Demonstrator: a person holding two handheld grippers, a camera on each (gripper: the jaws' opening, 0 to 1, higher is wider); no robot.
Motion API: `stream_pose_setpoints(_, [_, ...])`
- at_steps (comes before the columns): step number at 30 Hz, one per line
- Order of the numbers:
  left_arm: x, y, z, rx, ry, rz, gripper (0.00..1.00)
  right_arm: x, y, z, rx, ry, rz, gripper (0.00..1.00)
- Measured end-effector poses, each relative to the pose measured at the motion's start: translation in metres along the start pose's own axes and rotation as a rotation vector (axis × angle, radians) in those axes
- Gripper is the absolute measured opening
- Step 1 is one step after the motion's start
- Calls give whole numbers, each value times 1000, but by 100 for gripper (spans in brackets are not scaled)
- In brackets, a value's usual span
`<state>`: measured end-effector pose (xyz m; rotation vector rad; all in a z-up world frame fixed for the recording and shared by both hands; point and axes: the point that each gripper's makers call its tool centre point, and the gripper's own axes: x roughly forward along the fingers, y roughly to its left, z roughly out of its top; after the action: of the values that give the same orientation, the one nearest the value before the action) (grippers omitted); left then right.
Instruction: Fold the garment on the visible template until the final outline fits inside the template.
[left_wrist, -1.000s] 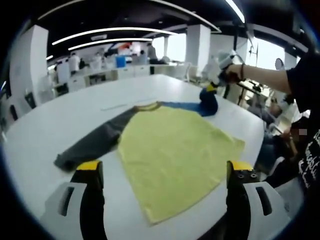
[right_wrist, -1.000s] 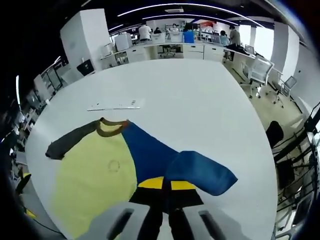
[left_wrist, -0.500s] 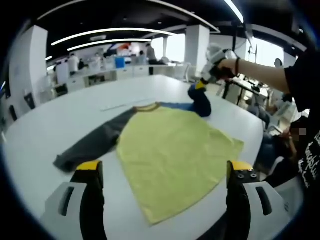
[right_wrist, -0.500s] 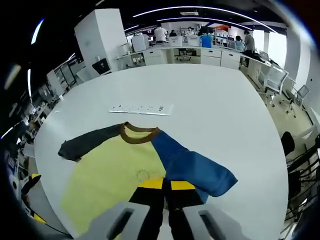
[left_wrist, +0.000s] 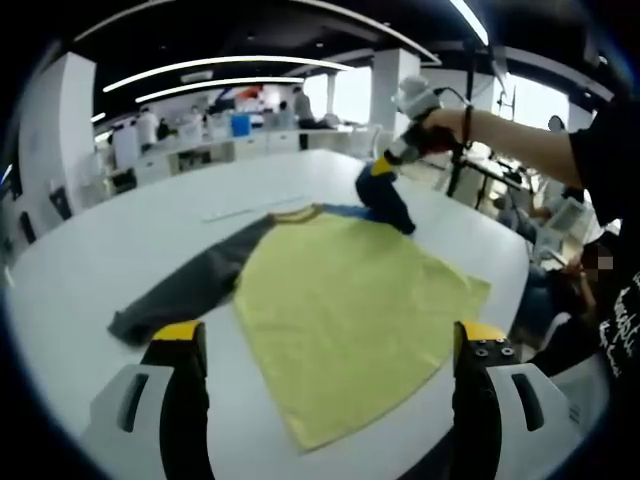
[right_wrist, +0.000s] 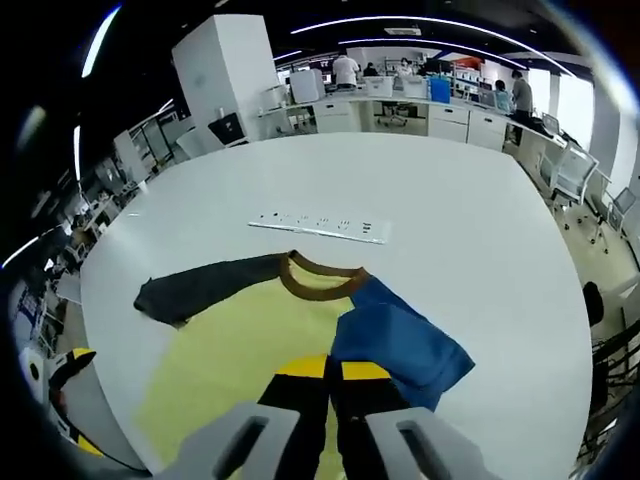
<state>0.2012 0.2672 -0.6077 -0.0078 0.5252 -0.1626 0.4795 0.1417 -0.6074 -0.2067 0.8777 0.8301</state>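
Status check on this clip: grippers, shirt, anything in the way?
Right gripper shut on blue sleeve, lifted over the yellow shirt. Left gripper open, off the cloth. Grey sleeve flat on white table. Nothing blocking.

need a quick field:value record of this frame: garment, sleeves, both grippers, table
garment: yellow-bodied shirt with brown collar, lying flat on the white table
grey sleeve: spread out flat to the side
blue sleeve: lifted off the table, partly folded over toward the body
right gripper: shut on the blue sleeve, raised above the collar end
left gripper: open, holding nothing, at the hem end of the shirt
other: long white strip on the table beyond the collar
background: office desks and people, far off
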Motion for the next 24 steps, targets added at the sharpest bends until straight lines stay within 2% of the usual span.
stream_pose_setpoints(15, [2,-3,-7,1,24,-5,99,21,46,12,-24,-18,67,0])
stream_pose_setpoints(24, [2,0,-11,-11,25,3,99,39,73,10,-17,-11,116,0])
